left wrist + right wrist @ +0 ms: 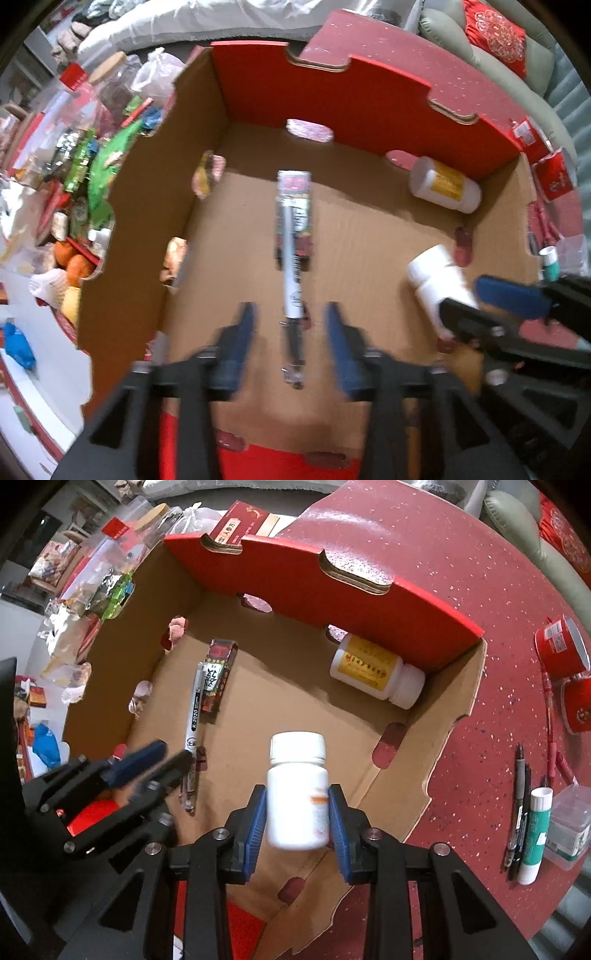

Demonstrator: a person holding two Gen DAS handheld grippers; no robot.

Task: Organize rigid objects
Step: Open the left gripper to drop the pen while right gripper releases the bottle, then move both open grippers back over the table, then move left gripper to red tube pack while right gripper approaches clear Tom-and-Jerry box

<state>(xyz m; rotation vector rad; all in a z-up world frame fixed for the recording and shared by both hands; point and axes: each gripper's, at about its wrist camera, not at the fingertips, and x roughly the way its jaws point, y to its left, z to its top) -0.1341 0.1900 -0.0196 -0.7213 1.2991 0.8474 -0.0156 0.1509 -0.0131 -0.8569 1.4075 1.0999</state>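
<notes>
Left gripper (pixel 290 330): jaws released, straddling the white pen (pixel 293 258) (lying flat in the cardboard box (pixel 140 206)). Right gripper (pixel 297 814): jaws clenched on the white pill bottle (pixel 298 794).

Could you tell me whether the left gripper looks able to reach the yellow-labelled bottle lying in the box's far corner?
Probably yes: the left gripper is open and empty, and bare cardboard leads to the yellow-labelled bottle.

Straight ahead of the left gripper (pixel 290 317), whose blue-padded jaws stand apart, a white-barrelled pen (pixel 293 280) lies untouched on the brown cardboard box (pixel 369 229) floor. To its right, the right gripper (pixel 480 301) clamps a white plastic bottle (pixel 437 278).
</notes>
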